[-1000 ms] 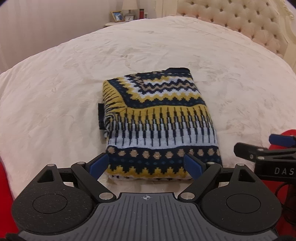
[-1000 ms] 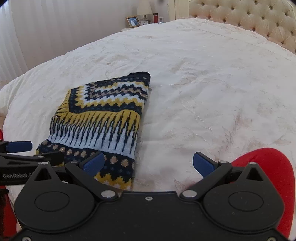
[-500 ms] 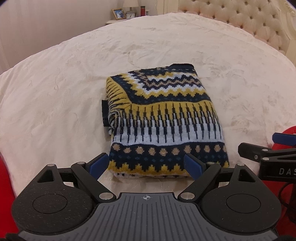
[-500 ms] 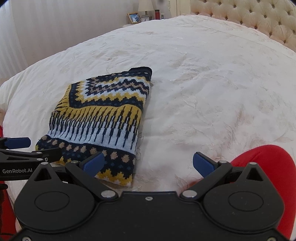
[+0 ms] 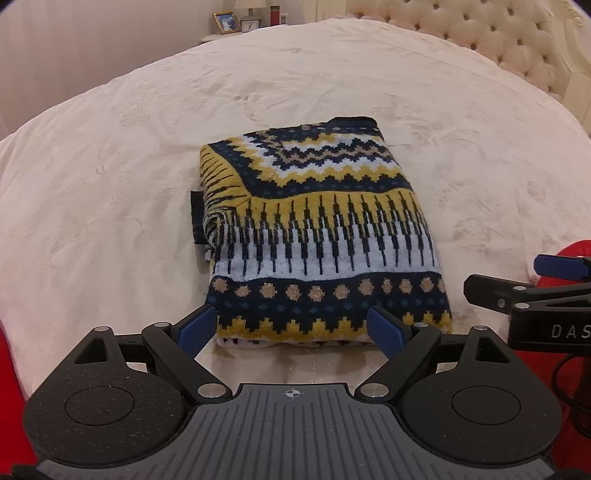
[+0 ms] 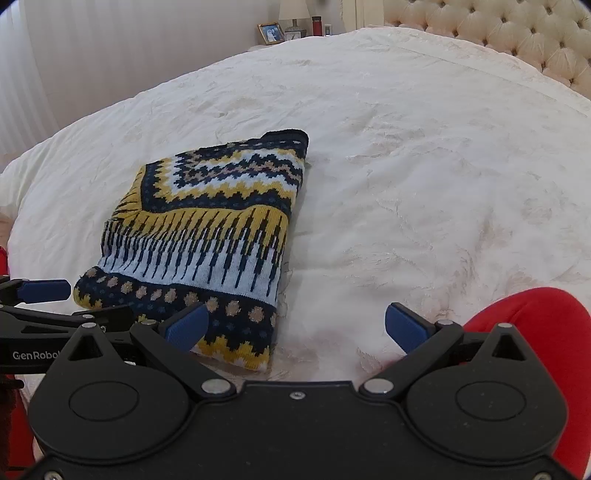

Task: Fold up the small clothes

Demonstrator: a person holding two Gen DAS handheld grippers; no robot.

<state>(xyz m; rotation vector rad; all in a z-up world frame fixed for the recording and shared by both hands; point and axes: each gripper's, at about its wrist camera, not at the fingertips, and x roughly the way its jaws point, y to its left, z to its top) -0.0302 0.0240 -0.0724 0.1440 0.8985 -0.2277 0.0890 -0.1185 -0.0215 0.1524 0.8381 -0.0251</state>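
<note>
Folded patterned sweater (image 5: pixel 314 236) flat on bed (image 5: pixel 110 166); left gripper (image 5: pixel 291 326) and right gripper (image 6: pixel 295 326) wide open, holding nothing, at near hem.

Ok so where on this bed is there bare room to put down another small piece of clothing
The bedspread is bare to the right of the folded sweater, up to the tufted headboard. There is also bare cover on the sweater's left side and beyond it toward the nightstand. The near edge is crowded: the left gripper and right gripper are both there.
</note>
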